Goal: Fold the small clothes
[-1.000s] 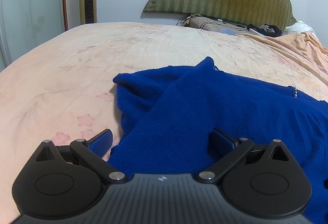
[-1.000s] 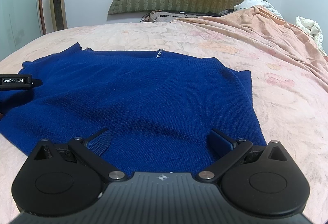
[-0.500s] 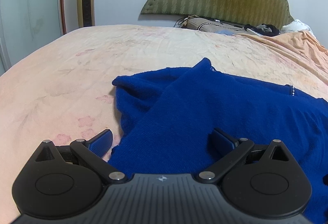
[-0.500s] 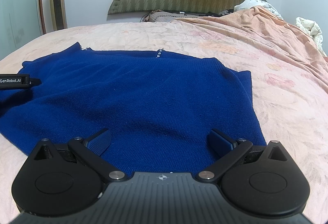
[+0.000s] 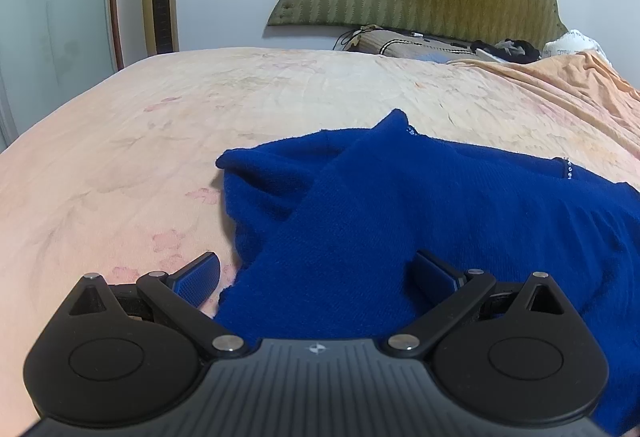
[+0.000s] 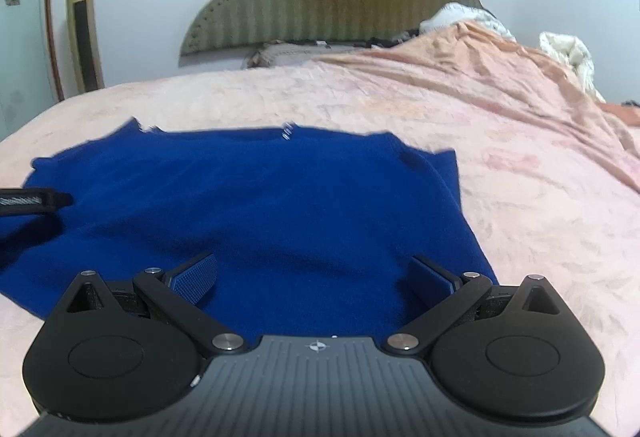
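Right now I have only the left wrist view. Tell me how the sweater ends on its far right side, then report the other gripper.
Observer: The blue sweater lies flat and ends on the right in a straight side edge. A second layer of cloth peeks out at its far corner, and beyond that is bare bedspread.
Operator: Now the right gripper. State it.
Observer: The right gripper is open and holds nothing. It is over the near part of the sweater, close to the right corner of the hem. I cannot tell whether it touches the cloth.
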A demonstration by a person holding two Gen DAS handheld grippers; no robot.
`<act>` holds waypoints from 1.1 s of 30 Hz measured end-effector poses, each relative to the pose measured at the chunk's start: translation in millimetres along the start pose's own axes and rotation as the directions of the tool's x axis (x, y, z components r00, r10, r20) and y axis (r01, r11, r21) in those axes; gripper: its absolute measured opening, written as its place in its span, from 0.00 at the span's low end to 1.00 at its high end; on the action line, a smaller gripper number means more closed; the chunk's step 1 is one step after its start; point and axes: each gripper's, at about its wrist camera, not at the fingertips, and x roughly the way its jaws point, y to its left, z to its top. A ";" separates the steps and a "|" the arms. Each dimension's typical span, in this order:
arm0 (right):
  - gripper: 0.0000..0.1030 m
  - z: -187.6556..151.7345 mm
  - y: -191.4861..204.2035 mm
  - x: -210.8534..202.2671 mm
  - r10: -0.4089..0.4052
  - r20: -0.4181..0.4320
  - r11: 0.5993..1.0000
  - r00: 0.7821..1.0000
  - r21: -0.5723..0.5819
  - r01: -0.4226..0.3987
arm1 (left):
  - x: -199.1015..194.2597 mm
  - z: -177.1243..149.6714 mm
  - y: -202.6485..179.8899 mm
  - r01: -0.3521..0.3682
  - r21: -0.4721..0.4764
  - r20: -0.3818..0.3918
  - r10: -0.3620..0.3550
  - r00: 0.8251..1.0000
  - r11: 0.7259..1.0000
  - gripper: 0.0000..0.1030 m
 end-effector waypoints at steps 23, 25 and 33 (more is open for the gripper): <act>0.99 20.1 82.1 -33.4 0.048 0.071 0.975 0.996 -0.218 -0.031 | -24.0 42.8 -9.3 -0.094 0.202 -0.017 0.100 0.995 0.975 1.00; 0.99 22.1 81.6 -32.0 0.011 0.075 0.973 0.997 -0.230 0.007 | -22.7 38.5 -15.2 -0.102 0.228 -0.019 0.109 0.994 0.968 1.00; 0.99 21.0 75.8 -33.5 0.039 0.041 0.974 0.998 -0.223 -0.029 | -18.3 38.0 -24.1 -0.107 0.260 -0.025 0.117 0.993 0.960 1.00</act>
